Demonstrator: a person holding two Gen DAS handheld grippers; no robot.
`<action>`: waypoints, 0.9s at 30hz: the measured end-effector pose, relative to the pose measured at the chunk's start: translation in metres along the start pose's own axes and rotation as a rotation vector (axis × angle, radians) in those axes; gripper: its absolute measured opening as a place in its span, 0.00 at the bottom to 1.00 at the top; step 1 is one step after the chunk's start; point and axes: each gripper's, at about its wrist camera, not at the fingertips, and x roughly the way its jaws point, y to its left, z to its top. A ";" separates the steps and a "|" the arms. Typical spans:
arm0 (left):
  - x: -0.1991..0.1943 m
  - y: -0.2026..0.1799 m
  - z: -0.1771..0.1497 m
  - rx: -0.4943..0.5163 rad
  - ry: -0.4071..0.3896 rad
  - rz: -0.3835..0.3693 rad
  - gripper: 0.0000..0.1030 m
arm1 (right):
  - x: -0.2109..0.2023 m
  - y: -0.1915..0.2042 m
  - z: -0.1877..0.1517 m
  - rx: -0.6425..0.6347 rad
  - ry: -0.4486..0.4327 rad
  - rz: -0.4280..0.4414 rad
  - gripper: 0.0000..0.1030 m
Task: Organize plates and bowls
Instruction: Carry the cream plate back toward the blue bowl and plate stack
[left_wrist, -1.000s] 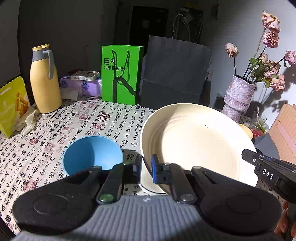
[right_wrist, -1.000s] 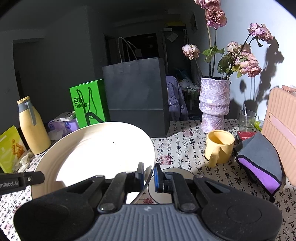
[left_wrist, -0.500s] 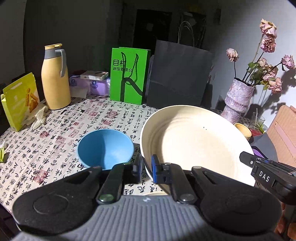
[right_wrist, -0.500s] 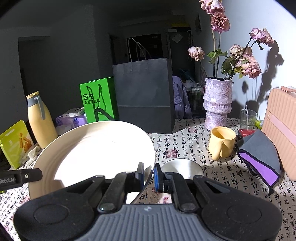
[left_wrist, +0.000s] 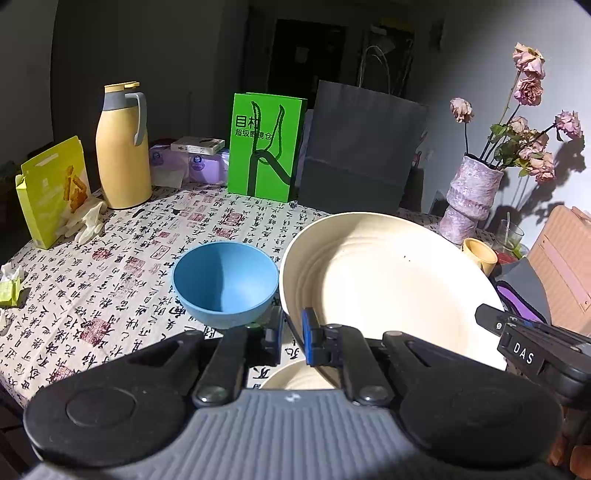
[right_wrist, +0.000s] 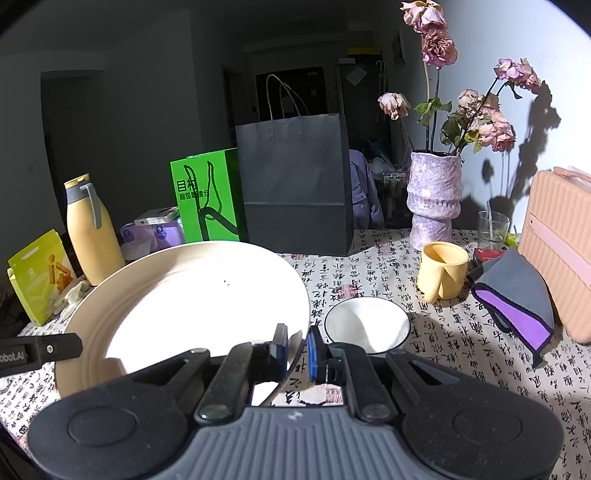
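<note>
The cream plate (left_wrist: 388, 288) is held tilted above the tabletop (left_wrist: 122, 254), pinched at opposite rim edges by the left claw (left_wrist: 291, 330) and right claw (right_wrist: 297, 349); the blue bowl (left_wrist: 225, 282) sits at its 9 o'clock.

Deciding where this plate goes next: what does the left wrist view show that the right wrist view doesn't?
Left wrist only: a blue bowl on the tablecloth and a cream dish's rim below the left gripper.
Right wrist only: a white bowl beyond the right gripper.
Both: the big cream plate, gripped at opposite rims, and the yellow mug.
</note>
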 end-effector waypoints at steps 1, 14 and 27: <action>-0.002 0.001 -0.001 0.000 0.001 -0.001 0.10 | -0.002 0.001 -0.002 0.001 0.001 0.000 0.10; -0.019 0.010 -0.017 -0.004 -0.006 0.001 0.11 | -0.016 0.007 -0.015 0.001 0.002 0.001 0.10; -0.026 0.014 -0.028 -0.003 0.004 -0.002 0.11 | -0.032 0.015 -0.028 -0.001 0.006 0.011 0.10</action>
